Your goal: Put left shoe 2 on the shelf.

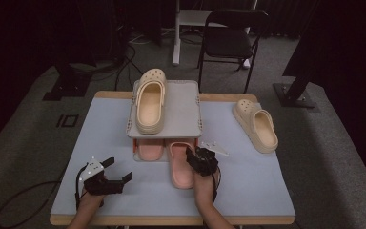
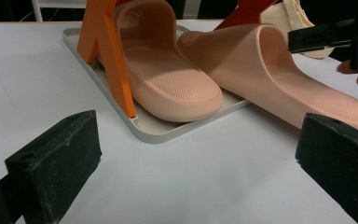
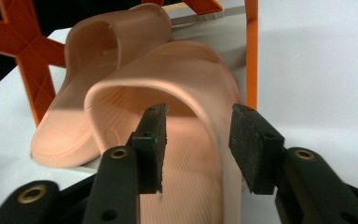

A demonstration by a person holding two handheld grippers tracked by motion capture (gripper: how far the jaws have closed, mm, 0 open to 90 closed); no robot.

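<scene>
Two pink slides lie at the bottom tier of a grey shoe rack [image 1: 181, 109] with orange legs. The left slide [image 1: 150, 149] [image 2: 168, 70] [image 3: 74, 126] sits on the lower tray. The right slide [image 1: 181, 167] [image 2: 279, 74] [image 3: 135, 93] sticks out onto the table. My right gripper [image 1: 198, 157] [image 3: 198, 140] is at that slide's right side. Its jaws straddle the side rim, one pad inside and one outside, with gaps showing, so it is open. My left gripper [image 1: 119, 169] [image 2: 200, 154] rests wide open near the table's front left, holding nothing.
A cream clog [image 1: 150, 102] lies on the rack's top shelf. A second cream clog [image 1: 257, 125] lies on the pale table [image 1: 100, 133] at the right. A black chair [image 1: 231, 38] stands beyond the far edge.
</scene>
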